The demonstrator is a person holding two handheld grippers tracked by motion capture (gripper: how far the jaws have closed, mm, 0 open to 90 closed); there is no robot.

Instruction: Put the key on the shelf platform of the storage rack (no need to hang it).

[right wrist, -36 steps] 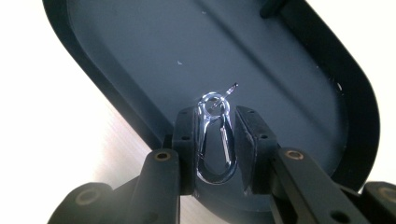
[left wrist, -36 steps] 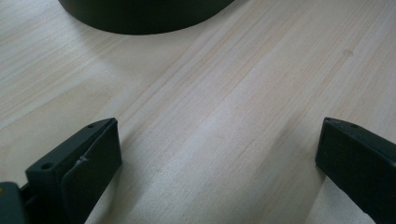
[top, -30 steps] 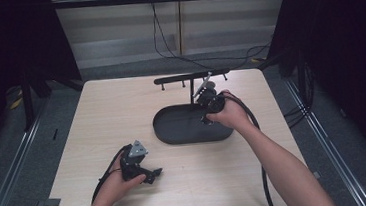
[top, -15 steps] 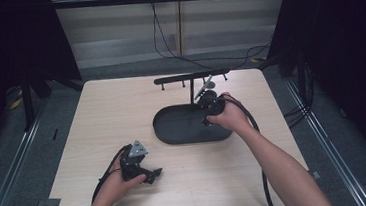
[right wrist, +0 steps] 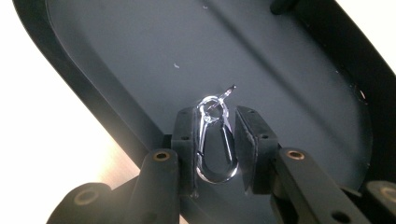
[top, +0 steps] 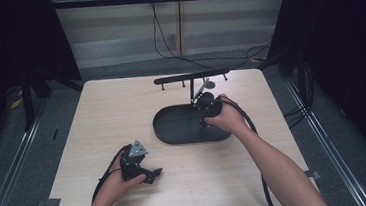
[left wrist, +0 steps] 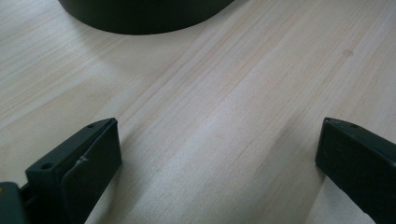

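High view shows a pale wooden table [top: 102, 120] with a dark oval tray [top: 178, 128] lying near its middle and a low black rack [top: 191, 77] with short legs standing just behind the tray. The right claw [top: 206, 106] hangs over the far right end of the tray, close to the rack, while the left claw [top: 149, 175] rests on the table near the front edge, well apart from the tray.

Right gripper view looks down into the tray [right wrist: 116, 56], and there the right claw [right wrist: 215, 140] is clenched on a small shiny metal clip [right wrist: 214, 140], which stands between the jaws with its ring end pointing away from the hand. The clip seems lifted clear of the tray floor, though I cannot be sure.

Left gripper view has the left claw [left wrist: 217, 154] released, jaws wide apart over bare table, nothing between them.

The step in hand looks like carrying the clip out of the tray. Next would likely be bringing it up to the rack and hooking it over the bar, which calls for a steady grip and a careful tilt.
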